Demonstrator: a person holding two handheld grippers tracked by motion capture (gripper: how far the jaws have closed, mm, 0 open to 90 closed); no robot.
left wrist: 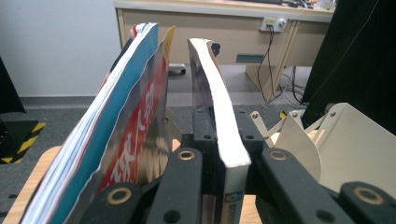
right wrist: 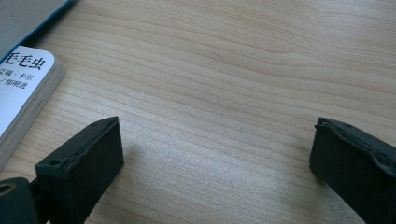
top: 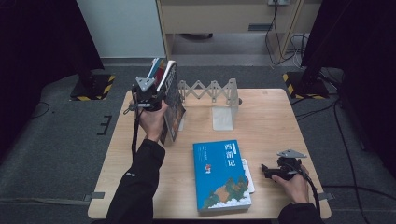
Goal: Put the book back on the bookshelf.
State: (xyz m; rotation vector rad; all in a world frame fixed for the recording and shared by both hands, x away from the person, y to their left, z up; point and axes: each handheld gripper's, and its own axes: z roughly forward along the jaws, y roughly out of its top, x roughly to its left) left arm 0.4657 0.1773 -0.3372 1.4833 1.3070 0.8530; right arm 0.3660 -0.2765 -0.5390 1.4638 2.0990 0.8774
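My left gripper [top: 156, 95] is raised at the table's back left, shut on an upright book [top: 172, 105] with a dark glossy cover. In the left gripper view the black jaws clamp this book [left wrist: 219, 126] near its spine, white page edges facing up. Just to its left lean other books [left wrist: 130, 126] with blue and red covers. My right gripper [top: 265, 171] rests low at the front right, open, with bare wood between its jaws [right wrist: 215, 154]. A blue book [top: 222, 175] lies flat at the front centre, on top of a small white book [top: 251, 176].
A grey expanding book rack [top: 210, 88] with a white bookend [top: 223, 114] stands along the back of the wooden table [top: 271, 126]. The small white book's corner [right wrist: 23, 88] lies left of my right jaws. Cabinets and cables stand beyond the table.
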